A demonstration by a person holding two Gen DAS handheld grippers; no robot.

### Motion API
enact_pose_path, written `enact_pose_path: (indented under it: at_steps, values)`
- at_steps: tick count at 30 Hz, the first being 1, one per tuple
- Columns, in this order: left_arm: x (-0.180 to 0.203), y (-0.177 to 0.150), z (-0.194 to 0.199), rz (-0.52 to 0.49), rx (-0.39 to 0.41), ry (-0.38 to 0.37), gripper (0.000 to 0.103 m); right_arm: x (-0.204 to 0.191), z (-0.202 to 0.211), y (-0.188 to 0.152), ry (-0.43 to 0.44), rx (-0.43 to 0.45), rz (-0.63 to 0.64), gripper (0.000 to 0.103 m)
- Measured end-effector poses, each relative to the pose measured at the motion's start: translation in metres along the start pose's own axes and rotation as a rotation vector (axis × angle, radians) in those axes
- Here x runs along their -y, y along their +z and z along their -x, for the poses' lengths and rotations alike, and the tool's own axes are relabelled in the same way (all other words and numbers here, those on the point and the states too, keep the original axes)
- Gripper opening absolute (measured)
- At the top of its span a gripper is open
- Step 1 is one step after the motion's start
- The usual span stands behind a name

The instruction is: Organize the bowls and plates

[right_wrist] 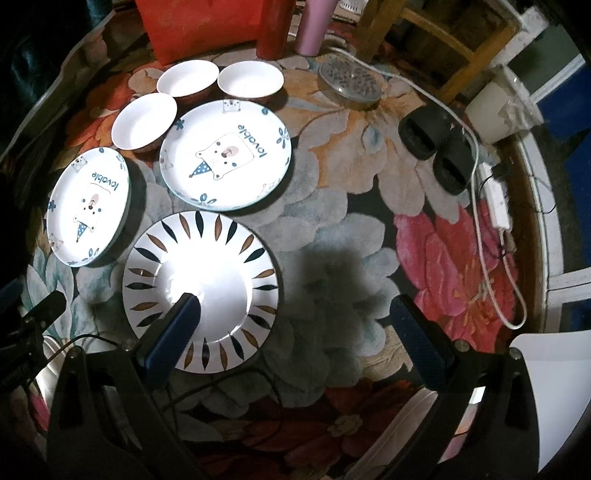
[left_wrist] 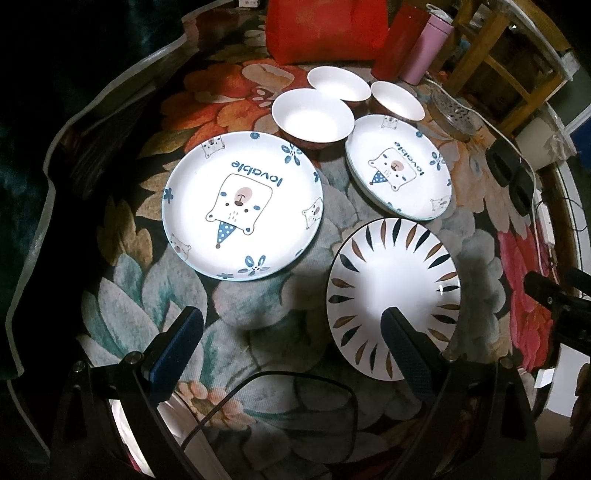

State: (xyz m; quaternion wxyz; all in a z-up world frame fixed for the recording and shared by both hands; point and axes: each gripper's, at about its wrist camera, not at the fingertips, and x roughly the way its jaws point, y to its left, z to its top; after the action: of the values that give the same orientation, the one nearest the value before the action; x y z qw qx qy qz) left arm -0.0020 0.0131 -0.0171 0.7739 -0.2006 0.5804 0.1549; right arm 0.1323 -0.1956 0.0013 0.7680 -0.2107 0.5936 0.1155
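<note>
On the floral rug lie two white bear plates marked "lovable", a left one (left_wrist: 242,206) (right_wrist: 88,206) and a right one (left_wrist: 400,166) (right_wrist: 225,153), which looks like a stack of two. A leaf-pattern plate (left_wrist: 393,295) (right_wrist: 201,291) lies nearest. Three white bowls (left_wrist: 312,118) (left_wrist: 338,85) (left_wrist: 397,101) stand behind them, also in the right wrist view (right_wrist: 144,120) (right_wrist: 186,77) (right_wrist: 250,81). My left gripper (left_wrist: 291,325) is open and empty, above the rug, its right finger over the leaf plate. My right gripper (right_wrist: 295,310) is open and empty, its left finger over the same plate.
A red bag (left_wrist: 325,29), a red box (left_wrist: 400,40) and a pink bottle (left_wrist: 426,48) stand at the back. A glass lid (right_wrist: 349,81), black slippers (right_wrist: 436,147) and a white power strip with cable (right_wrist: 496,199) lie at right.
</note>
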Motion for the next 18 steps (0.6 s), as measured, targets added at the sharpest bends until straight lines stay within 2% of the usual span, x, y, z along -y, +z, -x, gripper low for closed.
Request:
enact_pose_path:
  at_steps: [4,9,13,18]
  values:
    - [0.005,-0.003,-0.013,-0.022,-0.013,0.018,0.097,0.013,-0.017,-0.003,0.063,-0.047,-0.052,0.102]
    - [0.01,-0.01,-0.034,-0.045,-0.032,0.006,0.097,0.022,-0.041,-0.006,0.133,-0.103,-0.098,0.102]
    - [0.018,-0.015,-0.056,-0.064,-0.062,0.006,0.093,0.028,-0.058,-0.003,0.195,-0.104,-0.102,0.1]
    - [0.023,-0.022,-0.085,-0.074,-0.125,-0.039,0.088,0.026,-0.091,0.008,0.309,-0.113,-0.092,0.092]
